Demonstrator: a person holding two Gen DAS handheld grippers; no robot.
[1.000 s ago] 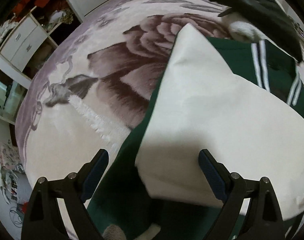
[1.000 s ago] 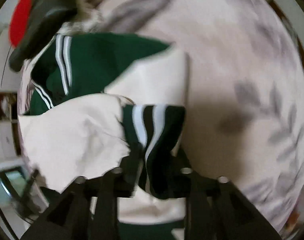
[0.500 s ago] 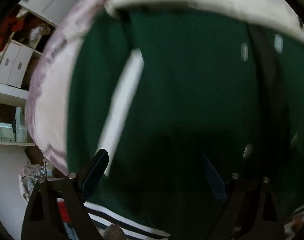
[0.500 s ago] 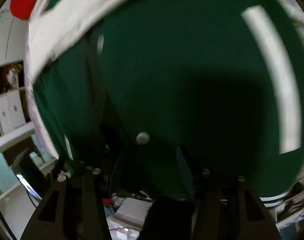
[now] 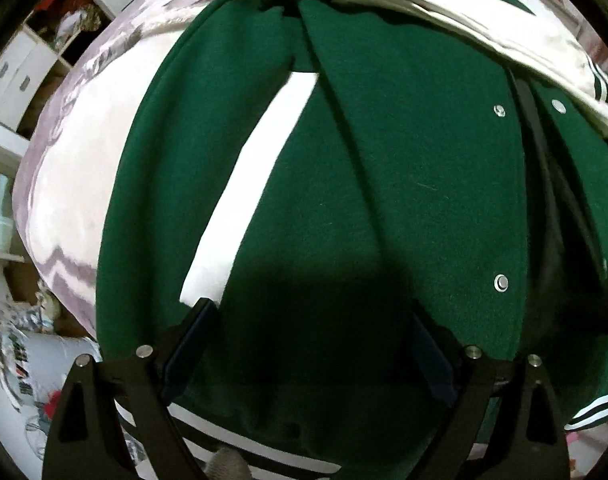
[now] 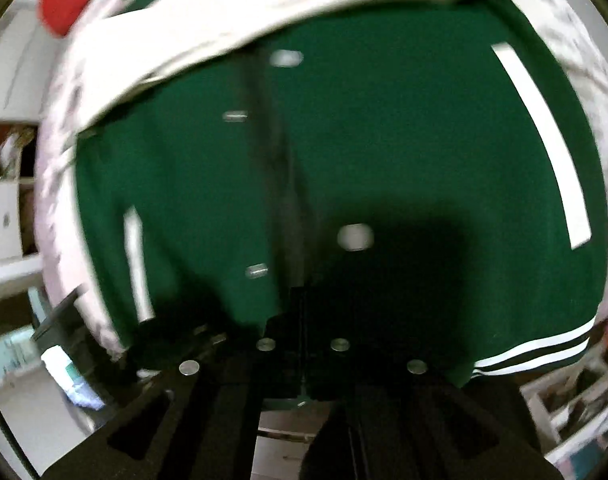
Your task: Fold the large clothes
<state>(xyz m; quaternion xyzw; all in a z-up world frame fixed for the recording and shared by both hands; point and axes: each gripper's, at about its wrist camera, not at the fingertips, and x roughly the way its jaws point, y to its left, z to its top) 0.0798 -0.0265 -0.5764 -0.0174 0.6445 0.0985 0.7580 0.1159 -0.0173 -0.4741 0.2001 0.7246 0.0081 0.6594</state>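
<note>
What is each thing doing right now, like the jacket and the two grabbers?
green jacket: spread out front up on the blanket, snaps undone, white sleeves folded across the top.
left gripper: open, fingers wide apart over the jacket's hem.
right gripper: shut, at the jacket's front edge; whether it pinches cloth is unclear.
blanket: lying flat under the jacket.

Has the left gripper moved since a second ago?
Yes. The left gripper has pulled back from the folded white sleeve, toward the jacket hem.
</note>
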